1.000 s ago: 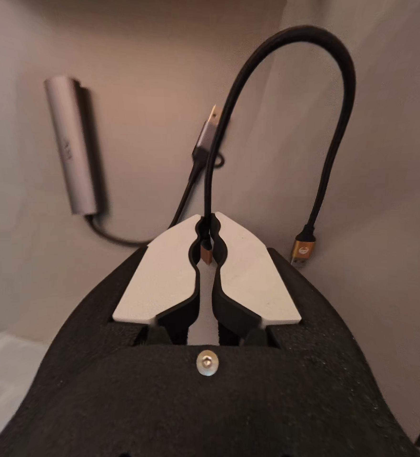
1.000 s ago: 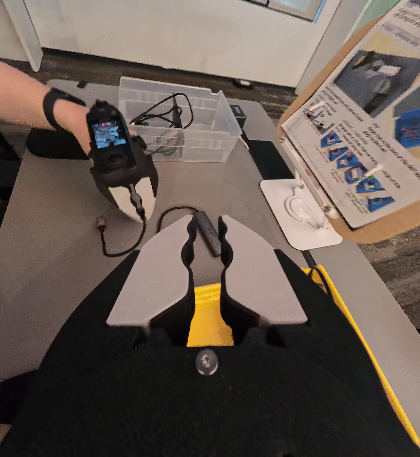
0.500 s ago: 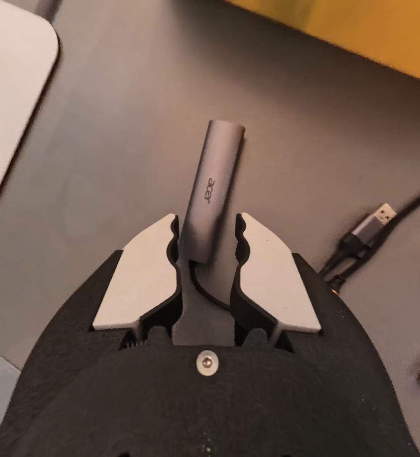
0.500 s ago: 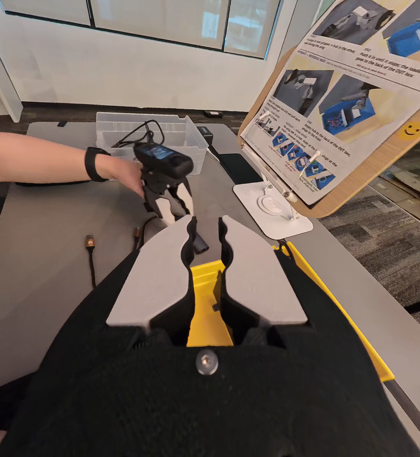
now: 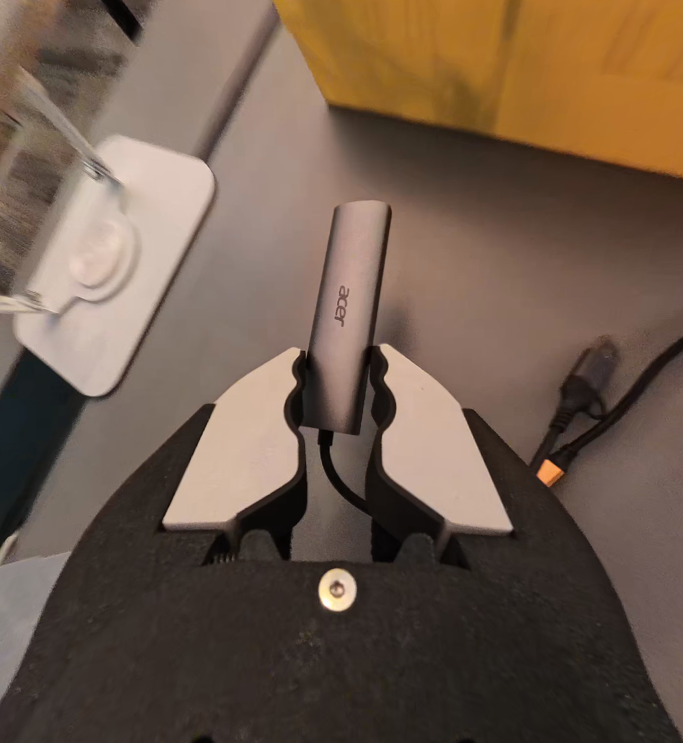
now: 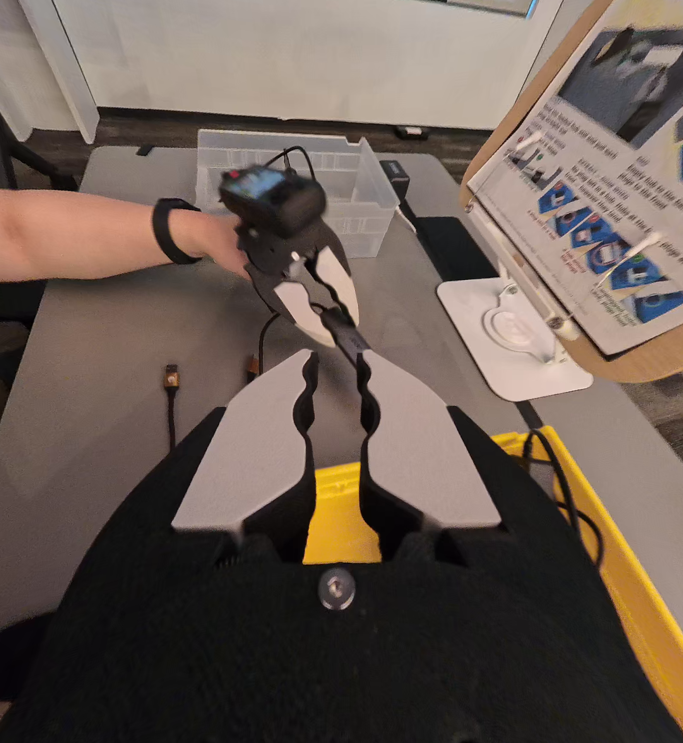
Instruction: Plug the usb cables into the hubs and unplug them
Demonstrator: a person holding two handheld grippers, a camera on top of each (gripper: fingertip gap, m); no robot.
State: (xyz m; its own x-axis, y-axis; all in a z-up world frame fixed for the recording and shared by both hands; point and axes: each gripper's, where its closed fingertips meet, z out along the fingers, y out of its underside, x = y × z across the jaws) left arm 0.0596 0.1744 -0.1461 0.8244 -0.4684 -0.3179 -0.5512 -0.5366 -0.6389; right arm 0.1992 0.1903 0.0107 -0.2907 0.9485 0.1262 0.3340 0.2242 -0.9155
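On the left of the grey table (image 6: 90, 321), a person's hand (image 6: 215, 245) carries the left gripper (image 5: 337, 354), its jaws pinching the near end of the grey hub (image 5: 347, 317) so the body juts forward past the fingertips, its own lead trailing back between them. The hub looks lifted clear of the table, though I cannot be sure. Two loose usb cables (image 6: 171, 386) lie below with gold plugs — none is plugged in. Further right, the right gripper (image 6: 337, 356) hangs over the yellow bin (image 6: 613, 542), jaws spread and empty. The step in hand seems to be presenting the hub; next, the right gripper would need to fetch a plug and line it up squarely with a port.
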